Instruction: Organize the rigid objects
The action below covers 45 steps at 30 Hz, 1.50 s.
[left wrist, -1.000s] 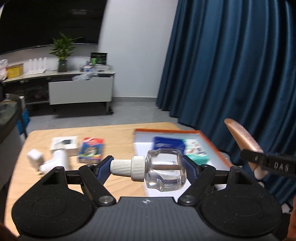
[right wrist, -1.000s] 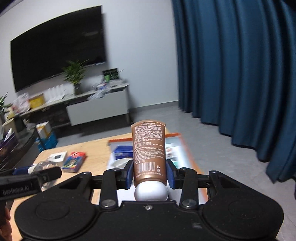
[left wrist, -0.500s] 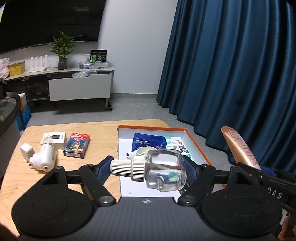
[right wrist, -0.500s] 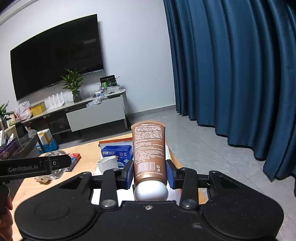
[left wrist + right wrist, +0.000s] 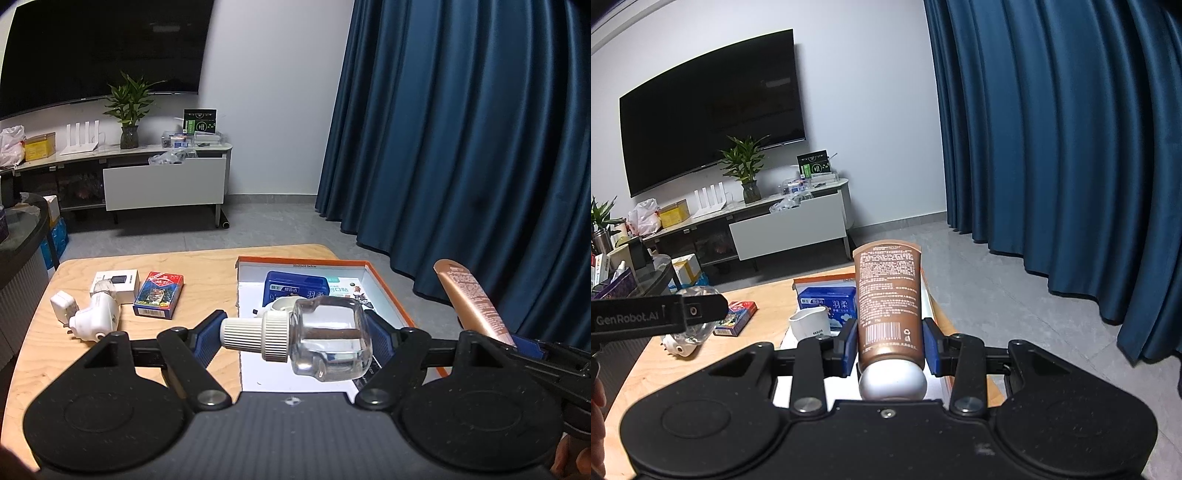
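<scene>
Both grippers have drifted sideways since the earlier frames, so the tray now sits nearer the middle of each view and the blur is gone.

Left wrist view: the left gripper has its fingers clamped on a clear bottle, which lies sideways between the blue pads with its white ribbed cap pointing to 9 o'clock. Beyond it, at 12 o'clock, an orange-rimmed tray lies on the wooden surface; inside are a blue box and a white cup, partly hidden by the bottle. At 10 o'clock on the surface lie a card pack, a small white box, a white plug-in device and a white adapter. At 3 o'clock a brown tube slants up from the right gripper.

Right wrist view: the right gripper has its fingers squeezed on the brown tube just above its silver cap; the tube points away toward 12 o'clock, over the tray. The blue box and white cup show at 11 o'clock. The left gripper's arm crosses at 9 o'clock, with the card pack behind it.
</scene>
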Tool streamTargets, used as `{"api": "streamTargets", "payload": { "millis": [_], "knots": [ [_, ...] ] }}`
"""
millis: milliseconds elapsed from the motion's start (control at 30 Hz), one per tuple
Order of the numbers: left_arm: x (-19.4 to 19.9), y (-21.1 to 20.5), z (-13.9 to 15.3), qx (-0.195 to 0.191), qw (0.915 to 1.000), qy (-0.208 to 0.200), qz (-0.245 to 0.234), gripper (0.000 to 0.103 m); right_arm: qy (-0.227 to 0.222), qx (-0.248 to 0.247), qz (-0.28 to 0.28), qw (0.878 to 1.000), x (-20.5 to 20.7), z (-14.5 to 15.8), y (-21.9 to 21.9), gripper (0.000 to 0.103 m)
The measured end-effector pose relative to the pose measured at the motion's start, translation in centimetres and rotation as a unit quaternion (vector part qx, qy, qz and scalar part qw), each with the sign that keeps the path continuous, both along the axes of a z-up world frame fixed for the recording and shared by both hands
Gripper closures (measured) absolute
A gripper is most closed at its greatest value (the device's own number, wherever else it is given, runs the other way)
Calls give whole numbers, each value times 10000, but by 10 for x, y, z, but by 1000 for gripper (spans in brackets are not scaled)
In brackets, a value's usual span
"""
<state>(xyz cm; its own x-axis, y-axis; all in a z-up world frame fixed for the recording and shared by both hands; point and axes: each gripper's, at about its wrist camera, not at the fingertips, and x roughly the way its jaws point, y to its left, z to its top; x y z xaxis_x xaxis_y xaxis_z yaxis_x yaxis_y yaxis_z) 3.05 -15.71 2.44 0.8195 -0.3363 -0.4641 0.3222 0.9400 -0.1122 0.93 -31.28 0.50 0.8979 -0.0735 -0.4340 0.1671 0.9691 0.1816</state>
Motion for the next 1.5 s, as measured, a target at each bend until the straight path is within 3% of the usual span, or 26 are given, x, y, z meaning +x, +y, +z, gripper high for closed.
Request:
{"api": "streamTargets", "payload": {
  "millis": [1500],
  "knots": [
    [-10,-2,-1,-70,10000,10,35,23,-25,-131,81,9999,-4,-2,2,58]
  ]
}}
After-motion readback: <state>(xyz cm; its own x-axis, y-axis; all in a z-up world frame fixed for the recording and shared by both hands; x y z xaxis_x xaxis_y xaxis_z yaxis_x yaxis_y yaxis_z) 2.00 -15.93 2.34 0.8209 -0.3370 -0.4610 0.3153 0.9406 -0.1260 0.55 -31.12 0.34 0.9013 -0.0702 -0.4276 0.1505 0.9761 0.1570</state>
